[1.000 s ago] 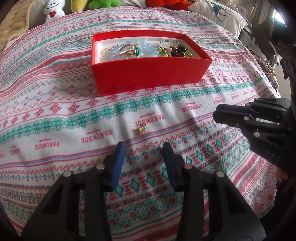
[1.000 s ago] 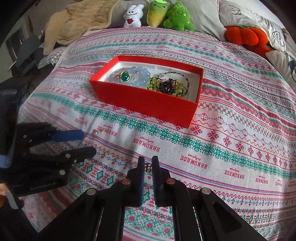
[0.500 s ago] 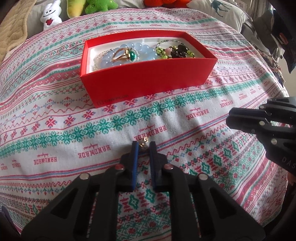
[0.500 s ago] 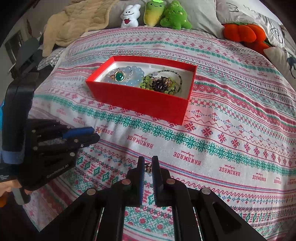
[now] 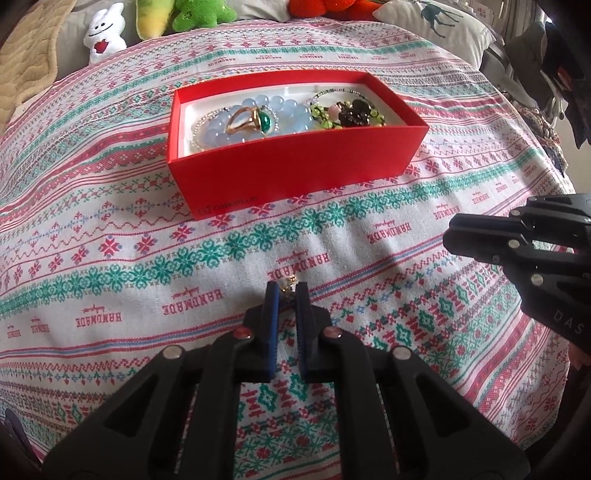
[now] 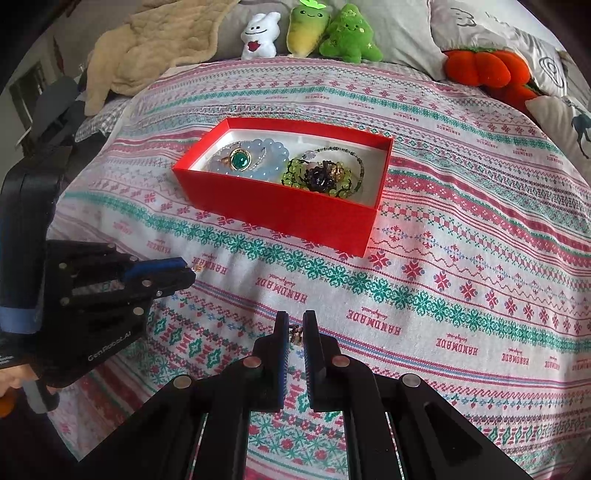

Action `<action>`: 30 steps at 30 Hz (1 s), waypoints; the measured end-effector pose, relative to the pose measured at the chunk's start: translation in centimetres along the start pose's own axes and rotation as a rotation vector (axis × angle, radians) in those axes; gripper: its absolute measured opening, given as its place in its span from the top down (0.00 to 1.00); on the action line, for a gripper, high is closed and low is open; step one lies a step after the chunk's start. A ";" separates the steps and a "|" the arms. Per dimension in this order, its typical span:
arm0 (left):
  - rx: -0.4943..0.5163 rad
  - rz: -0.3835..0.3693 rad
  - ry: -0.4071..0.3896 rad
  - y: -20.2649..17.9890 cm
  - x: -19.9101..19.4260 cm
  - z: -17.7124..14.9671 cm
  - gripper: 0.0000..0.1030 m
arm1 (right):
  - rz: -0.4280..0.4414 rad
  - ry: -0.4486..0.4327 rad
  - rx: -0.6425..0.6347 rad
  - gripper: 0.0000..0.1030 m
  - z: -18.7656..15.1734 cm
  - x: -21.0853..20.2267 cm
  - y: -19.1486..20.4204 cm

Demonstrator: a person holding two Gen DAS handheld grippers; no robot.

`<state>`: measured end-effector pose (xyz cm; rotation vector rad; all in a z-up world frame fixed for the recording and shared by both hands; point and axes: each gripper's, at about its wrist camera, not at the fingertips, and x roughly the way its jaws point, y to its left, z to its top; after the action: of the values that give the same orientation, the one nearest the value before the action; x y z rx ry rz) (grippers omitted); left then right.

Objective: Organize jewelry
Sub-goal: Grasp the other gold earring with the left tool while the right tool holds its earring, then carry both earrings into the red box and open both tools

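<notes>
Left gripper (image 5: 287, 291) low over the bedspread (image 5: 110, 258), jaws clenched on a small gold earring (image 5: 288, 286) at the tips; the piece showed just past the blue pads (image 5: 272, 317), whether touching the cloth could not be told; seen from the right wrist camera, the same gripper (image 6: 188, 271) lay at the left with a gold speck (image 6: 198, 268) at its tip

Right gripper (image 6: 295, 328) also low over the bedspread, jaws clenched on a second small gold piece (image 6: 295, 334) between the pads near the tips; its exact form too small to tell; from the left wrist camera this gripper (image 5: 448, 240) sat at the right edge, jaws together

Red box (image 5: 295, 173) open on the bedspread beyond both grippers, well apart from them; left half held a pale blue bead bracelet (image 5: 291, 118) with a gold ring (image 5: 255, 120), green stone, lying on it; right half held a green bead strand (image 6: 295, 171) and a dark cluster (image 6: 319, 177)

Plush toys (image 6: 310, 31) and a tan blanket (image 6: 155, 40) at the far end of the bed
</notes>
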<state>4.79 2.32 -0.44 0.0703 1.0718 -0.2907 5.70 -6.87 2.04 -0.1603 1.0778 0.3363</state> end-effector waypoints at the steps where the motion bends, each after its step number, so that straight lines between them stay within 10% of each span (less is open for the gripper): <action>1: -0.002 -0.001 -0.004 0.1 -0.2 0.0 0.91 | 0.001 -0.003 0.002 0.93 0.1 -0.1 0.0; 30: -0.127 -0.006 -0.136 3.6 -4.3 4.7 0.91 | 0.048 -0.126 0.090 0.93 5.2 -2.6 -1.0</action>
<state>7.84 5.67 5.24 -0.0657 0.9527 -0.2284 9.24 -6.77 6.76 -0.0329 0.9716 0.3356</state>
